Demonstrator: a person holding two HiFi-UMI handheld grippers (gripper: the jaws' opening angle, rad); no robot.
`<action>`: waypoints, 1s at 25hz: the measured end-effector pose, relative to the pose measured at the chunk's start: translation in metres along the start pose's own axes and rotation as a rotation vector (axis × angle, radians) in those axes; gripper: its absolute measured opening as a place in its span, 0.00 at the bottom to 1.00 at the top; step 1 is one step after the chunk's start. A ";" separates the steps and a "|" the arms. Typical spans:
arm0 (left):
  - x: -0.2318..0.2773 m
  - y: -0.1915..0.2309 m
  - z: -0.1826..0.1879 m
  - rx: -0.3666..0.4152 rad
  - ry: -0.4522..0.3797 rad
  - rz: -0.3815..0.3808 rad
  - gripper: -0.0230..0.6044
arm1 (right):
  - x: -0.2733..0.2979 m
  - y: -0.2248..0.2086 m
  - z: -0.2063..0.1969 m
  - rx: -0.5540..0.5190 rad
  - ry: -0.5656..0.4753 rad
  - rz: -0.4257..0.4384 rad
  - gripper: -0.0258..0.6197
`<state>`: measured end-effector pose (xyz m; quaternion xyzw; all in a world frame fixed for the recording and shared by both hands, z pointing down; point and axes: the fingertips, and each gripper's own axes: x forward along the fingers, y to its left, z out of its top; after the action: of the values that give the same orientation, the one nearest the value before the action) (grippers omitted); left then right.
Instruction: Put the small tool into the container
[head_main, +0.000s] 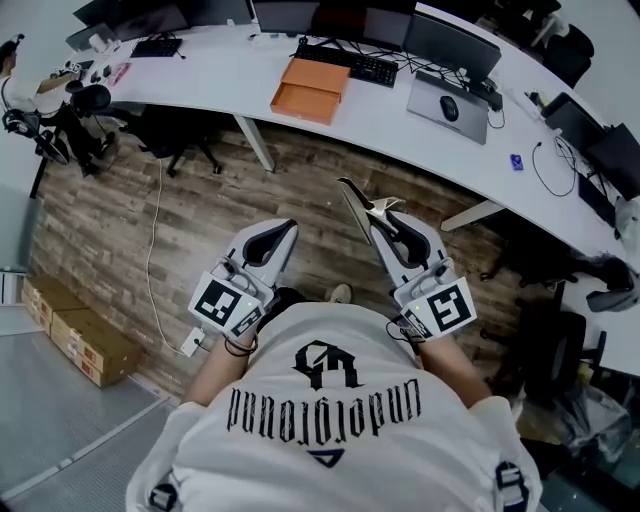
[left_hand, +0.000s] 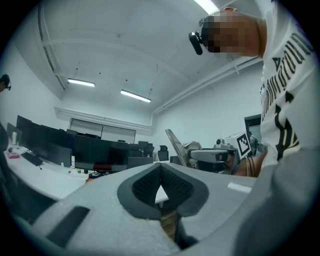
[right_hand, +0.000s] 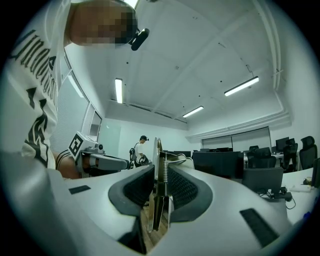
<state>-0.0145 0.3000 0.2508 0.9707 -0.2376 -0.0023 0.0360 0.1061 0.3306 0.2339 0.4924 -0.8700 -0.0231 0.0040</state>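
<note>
My right gripper (head_main: 383, 222) is shut on a small metal tool (head_main: 357, 200) with a spring; the tool sticks out past the fingertips, up and to the left. In the right gripper view the tool (right_hand: 160, 186) stands edge-on between the dark pads. My left gripper (head_main: 284, 230) is shut with nothing in it, held level beside the right one. Both hang close to the person's chest, above the wooden floor. An open orange box (head_main: 311, 90) lies on the curved white desk (head_main: 400, 125), well ahead of both grippers. The left gripper view shows the right gripper (left_hand: 192, 151) and the tool (left_hand: 175, 145).
The desk carries a keyboard (head_main: 348, 63), a laptop (head_main: 449, 106), monitors and cables. Office chairs (head_main: 180, 140) stand under it. Cardboard boxes (head_main: 80, 335) lie on the floor at the left, with a white cable and a plug block (head_main: 192, 343). A person (right_hand: 139, 151) stands far off.
</note>
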 end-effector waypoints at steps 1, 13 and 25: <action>0.003 0.001 -0.001 -0.001 0.002 0.004 0.06 | -0.001 -0.005 -0.001 0.005 0.002 -0.002 0.18; 0.039 0.025 -0.001 -0.008 -0.004 -0.028 0.06 | 0.014 -0.038 -0.005 0.013 0.011 -0.046 0.18; 0.065 0.083 -0.002 -0.026 0.014 -0.071 0.06 | 0.069 -0.067 -0.015 0.025 0.034 -0.080 0.18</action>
<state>0.0052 0.1965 0.2597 0.9780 -0.2025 0.0003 0.0504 0.1282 0.2365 0.2449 0.5272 -0.8497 -0.0040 0.0118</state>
